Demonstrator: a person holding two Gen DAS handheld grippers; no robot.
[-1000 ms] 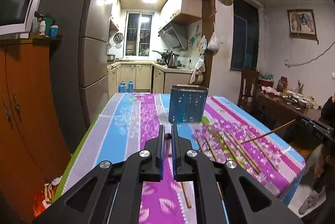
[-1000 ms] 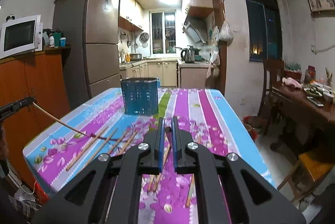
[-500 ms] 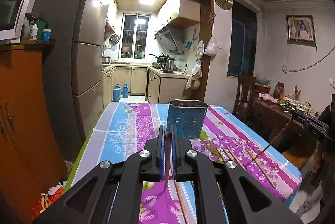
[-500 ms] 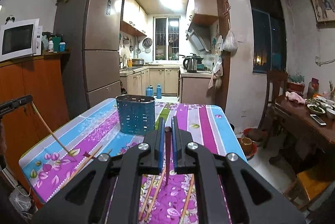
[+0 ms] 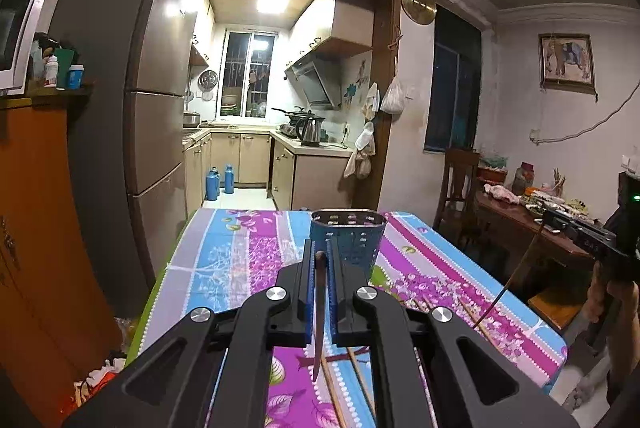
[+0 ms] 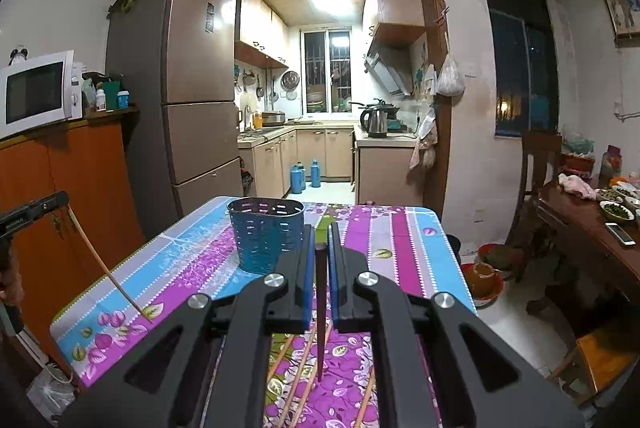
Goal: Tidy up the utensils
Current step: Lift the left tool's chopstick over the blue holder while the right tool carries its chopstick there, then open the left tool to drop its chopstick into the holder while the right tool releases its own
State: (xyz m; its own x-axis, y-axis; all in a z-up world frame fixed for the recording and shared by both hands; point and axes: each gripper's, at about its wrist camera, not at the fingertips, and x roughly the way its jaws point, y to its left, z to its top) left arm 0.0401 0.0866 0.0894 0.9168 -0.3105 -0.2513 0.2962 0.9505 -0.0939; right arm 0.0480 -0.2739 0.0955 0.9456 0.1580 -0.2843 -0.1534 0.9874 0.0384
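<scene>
A blue perforated utensil holder (image 5: 348,242) stands upright on the floral tablecloth (image 5: 240,256); it also shows in the right wrist view (image 6: 265,236). My left gripper (image 5: 320,260) is shut on a chopstick (image 5: 318,316) that hangs tip-down above the table. My right gripper (image 6: 320,252) is shut on a dark chopstick (image 6: 320,312), also hanging tip-down. Several loose chopsticks (image 6: 304,376) lie on the cloth below; some show in the left wrist view (image 5: 472,312). Each gripper with its chopstick shows at the edge of the other's view.
A fridge (image 6: 192,96) and an orange cabinet (image 6: 72,180) with a microwave (image 6: 36,92) stand left of the table. A dark wooden side table (image 6: 592,228) with dishes, a chair (image 5: 456,184) and bowls on the floor (image 6: 484,276) are on the right.
Both grippers have risen from the table, each lifting its chopstick, which has swung from lying low to hanging steeply. The holder looks farther below.
</scene>
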